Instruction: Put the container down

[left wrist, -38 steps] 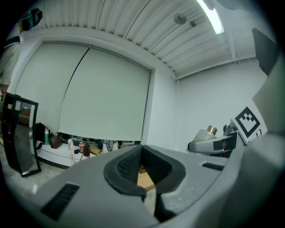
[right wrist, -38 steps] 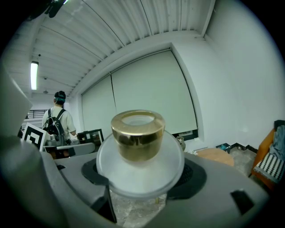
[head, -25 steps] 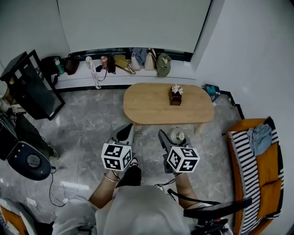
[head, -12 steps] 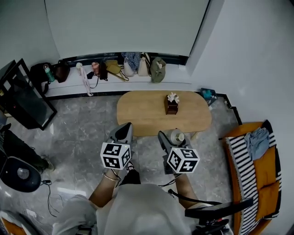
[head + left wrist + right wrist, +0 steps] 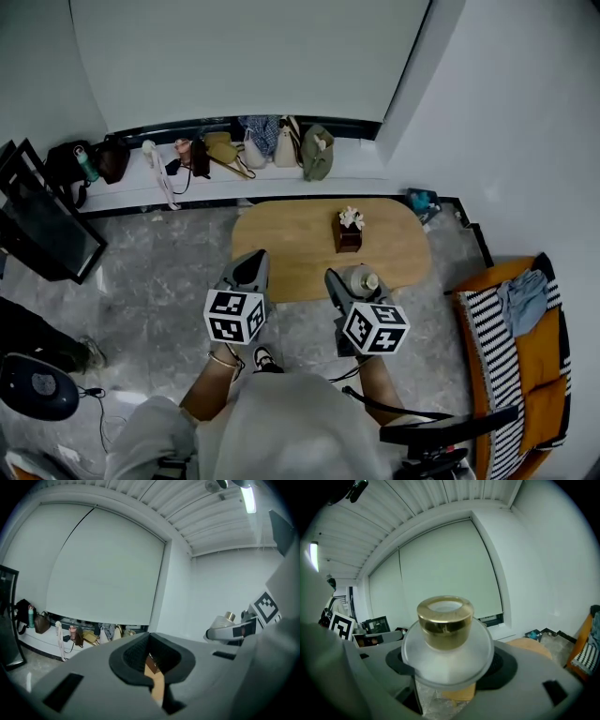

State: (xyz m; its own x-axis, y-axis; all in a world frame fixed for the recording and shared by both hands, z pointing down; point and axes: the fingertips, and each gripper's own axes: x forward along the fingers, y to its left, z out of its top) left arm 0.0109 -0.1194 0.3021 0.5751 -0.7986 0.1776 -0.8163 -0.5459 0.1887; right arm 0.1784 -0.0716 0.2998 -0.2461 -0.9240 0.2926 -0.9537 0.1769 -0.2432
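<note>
The right gripper (image 5: 449, 670) is clamped on a frosted glass container (image 5: 446, 654) with a gold collar, its jaws pressed to the rounded body and the neck rising clear of them. The left gripper (image 5: 153, 663) has its jaws together with nothing between them. In the head view both are held in the air at the near edge of an oval wooden table (image 5: 300, 246) that carries a brown box (image 5: 349, 232). Grey marble floor (image 5: 159, 272) lies below. Bags (image 5: 253, 148) line the far ledge, and a striped orange sofa (image 5: 525, 375) stands at right.

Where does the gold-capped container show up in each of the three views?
Head view: container lower centre, held in the right tool, at the wooden table's near edge.
Left gripper view: far right, mid-height; table sliver between the jaws.
Right gripper view: dead centre, filling the jaws; table at right.
Shared landmark: the wooden table.
</note>
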